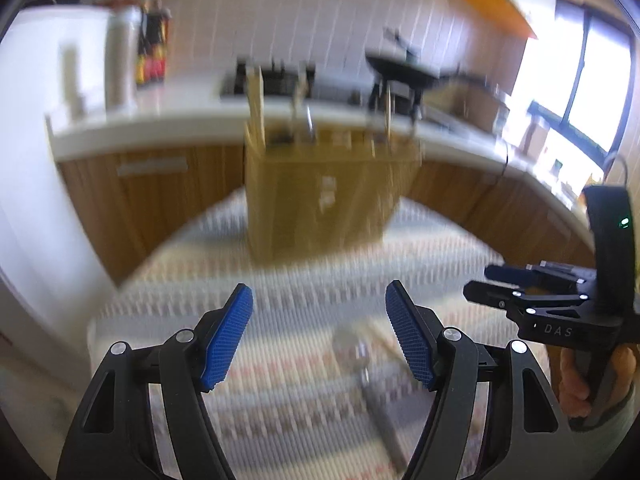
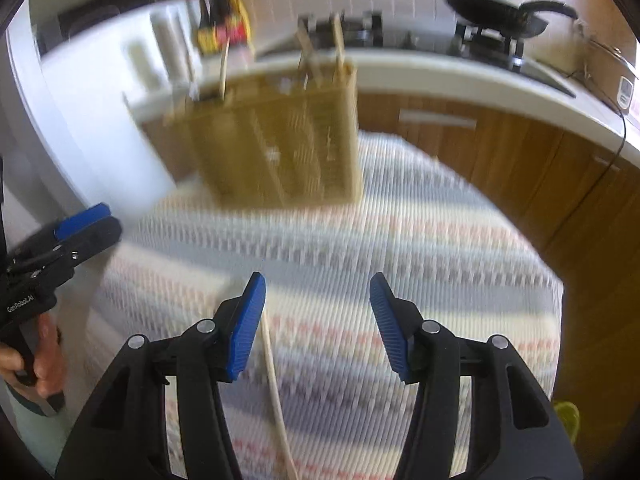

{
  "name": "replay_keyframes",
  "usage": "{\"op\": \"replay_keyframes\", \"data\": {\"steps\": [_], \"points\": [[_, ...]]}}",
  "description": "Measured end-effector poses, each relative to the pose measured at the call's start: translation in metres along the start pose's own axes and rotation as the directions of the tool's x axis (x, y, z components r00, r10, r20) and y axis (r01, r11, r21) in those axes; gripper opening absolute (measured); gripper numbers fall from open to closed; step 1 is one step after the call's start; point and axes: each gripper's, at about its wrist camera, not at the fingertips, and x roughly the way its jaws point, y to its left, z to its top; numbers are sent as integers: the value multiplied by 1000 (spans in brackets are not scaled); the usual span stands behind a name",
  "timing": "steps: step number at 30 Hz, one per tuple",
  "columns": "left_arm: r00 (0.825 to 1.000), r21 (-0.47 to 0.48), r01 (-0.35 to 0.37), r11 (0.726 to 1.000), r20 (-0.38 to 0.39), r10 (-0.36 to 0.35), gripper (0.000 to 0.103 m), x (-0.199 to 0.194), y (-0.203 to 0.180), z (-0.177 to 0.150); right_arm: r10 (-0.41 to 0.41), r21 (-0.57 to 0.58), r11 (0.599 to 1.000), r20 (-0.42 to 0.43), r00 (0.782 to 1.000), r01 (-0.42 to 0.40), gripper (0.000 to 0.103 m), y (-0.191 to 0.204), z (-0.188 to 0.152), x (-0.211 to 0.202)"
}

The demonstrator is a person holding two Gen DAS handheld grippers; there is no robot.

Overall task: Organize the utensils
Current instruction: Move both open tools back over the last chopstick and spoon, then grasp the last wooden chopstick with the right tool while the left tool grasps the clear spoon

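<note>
Chopstick | flat on cloth | long axis toward holder, seemingly

Both wrist views are bright, lit by daylight. In the left wrist view the window at far right is blown out to white and washes the nearby wall with glare. Motion blur is heavy across both pictures: the wooden utensil holder is smeared, the patterned cloth reads as streaked bands, and a metal spoon near the lens is indistinct. Only the blue fingers close to each camera stay sharp. Fisheye distortion bends the tabletop edge at far and curves the cabinets; corners fall to a black vignette. Shadows are soft and faint.
</note>
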Motion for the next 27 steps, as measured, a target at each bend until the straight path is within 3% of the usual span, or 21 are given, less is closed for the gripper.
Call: {"op": "replay_keyframes", "data": {"steps": [3, 5, 8, 11, 14, 16, 22, 27], "points": [[993, -24, 26, 999, -117, -29, 66, 21, -2, -19, -7, 16, 1000, -46, 999, 8, 51, 6, -19, 8], [985, -31, 33, 999, -168, -38, 63, 32, -3, -30, 37, 45, 998, -72, 997, -34, 51, 8, -30, 12], [975, -21, 39, 999, -216, -43, 62, 47, -8, -40, 40, 43, 998, -87, 995, -36, 48, 13, -39, 17], [970, -9, 30, 1000, -242, -31, 58, 58, -15, -47, 27, 23, 999, -102, 994, -25, 37, 19, -49, 24], [966, -1, 13, 1000, -257, -13, 55, 70, -22, -49, 2, 28, 1000, -111, 994, 1, 36, 21, -60, 29], [965, 25, -30, 999, -261, 36, 46, 75, -27, -51, -6, 14, 1000, -102, 995, 7, 36, 24, -65, 28], [960, 69, -52, 996, -270, 69, 44, 90, -46, -52, 6, -38, 999, -102, 995, -9, 36, 34, -83, 24], [957, 117, -101, 988, -262, 129, 38, 93, -55, -55, -22, -54, 998, -116, 993, 16, 20, 36, -98, 27]]}}
